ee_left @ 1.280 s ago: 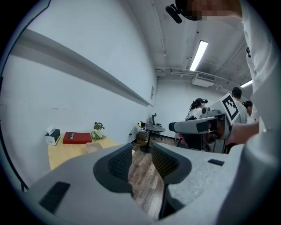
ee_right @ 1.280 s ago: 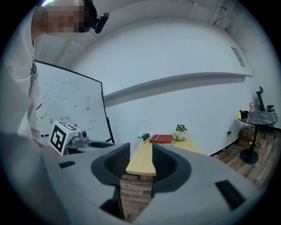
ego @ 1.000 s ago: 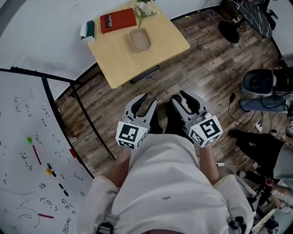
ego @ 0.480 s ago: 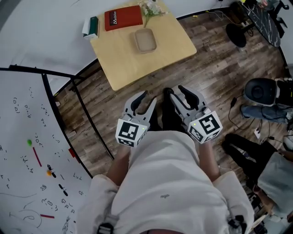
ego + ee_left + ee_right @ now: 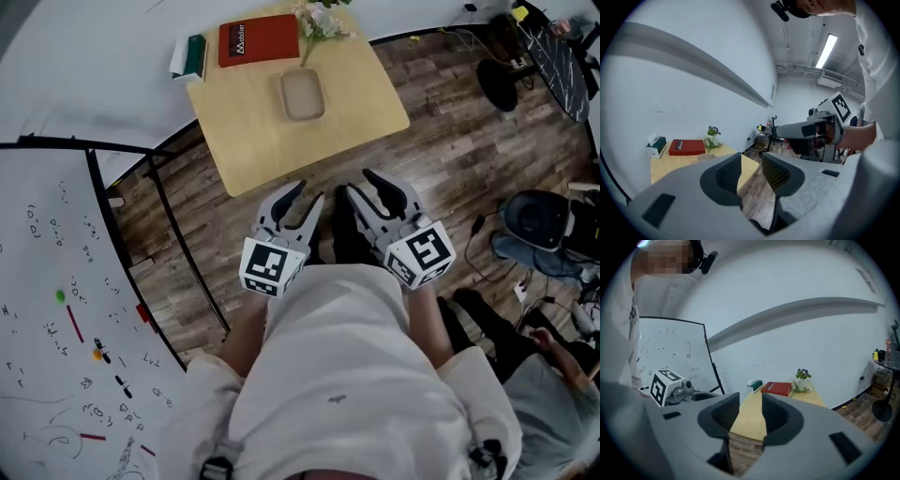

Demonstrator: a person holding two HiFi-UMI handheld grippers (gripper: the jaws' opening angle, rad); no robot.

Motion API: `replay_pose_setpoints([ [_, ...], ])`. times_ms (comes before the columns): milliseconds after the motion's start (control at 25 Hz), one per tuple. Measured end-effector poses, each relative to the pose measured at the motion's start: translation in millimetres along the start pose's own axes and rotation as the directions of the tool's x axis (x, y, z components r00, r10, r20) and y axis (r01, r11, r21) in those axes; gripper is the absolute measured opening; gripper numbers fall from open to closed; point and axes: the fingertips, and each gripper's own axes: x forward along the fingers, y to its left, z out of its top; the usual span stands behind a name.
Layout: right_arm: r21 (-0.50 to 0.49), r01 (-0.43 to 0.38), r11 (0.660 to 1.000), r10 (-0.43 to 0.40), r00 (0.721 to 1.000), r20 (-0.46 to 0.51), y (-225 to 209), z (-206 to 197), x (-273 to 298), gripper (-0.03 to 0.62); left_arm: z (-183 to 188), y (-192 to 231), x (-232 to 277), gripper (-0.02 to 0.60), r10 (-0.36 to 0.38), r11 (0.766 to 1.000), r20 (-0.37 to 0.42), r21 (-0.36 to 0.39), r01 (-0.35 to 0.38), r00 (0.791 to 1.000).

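**Two empty grippers held side by side short of a low wooden table**

A whiteboard [image 5: 47, 281] on a black frame fills the left of the head view, its face marked with small scribbles. Dark plank flooring [image 5: 441, 122] runs under everything. On it stands a light wooden table [image 5: 253, 131], set against the white wall, its near edge just ahead of the grippers and not touching them.

The person in a white shirt [image 5: 337, 375] holds both tools at waist height over the floor. The left gripper [image 5: 305, 194] has its jaws a narrow way apart with nothing between them; its own view shows only a table corner and floor through the gap. The right gripper [image 5: 359, 185], close beside it, is likewise parted narrowly and empty, with the tabletop seen through its gap.

At the table's far edge lies a red book [image 5: 259, 42]. A shallow beige tray [image 5: 302, 95] sits near the middle. A tissue box [image 5: 189, 56] stands at the far left corner, and a small bunch of flowers [image 5: 317, 21] just right of the book.
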Motion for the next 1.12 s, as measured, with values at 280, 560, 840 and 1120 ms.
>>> replay_pose_setpoints([
  [280,-0.007,-0.070,0.998,0.070,0.997,-0.011,-35,12,16,0.137,2,14,33,0.129,0.092,0.996,-0.040,0.008,-0.092,0.995],
  [560,-0.022,-0.165,0.986,0.164,0.986,-0.042,-60,15,32,0.137,-11,28,66,0.129,0.185,0.981,-0.087,-0.044,-0.189,0.979],
  [840,-0.042,-0.235,0.971,0.231,0.970,-0.080,-83,11,39,0.133,-26,31,88,0.128,0.234,0.968,-0.132,-0.059,-0.243,0.963],
  [1120,-0.029,-0.244,0.969,0.240,0.965,-0.102,-96,4,43,0.129,-40,34,107,0.128,0.243,0.965,-0.165,-0.059,-0.255,0.956],
])
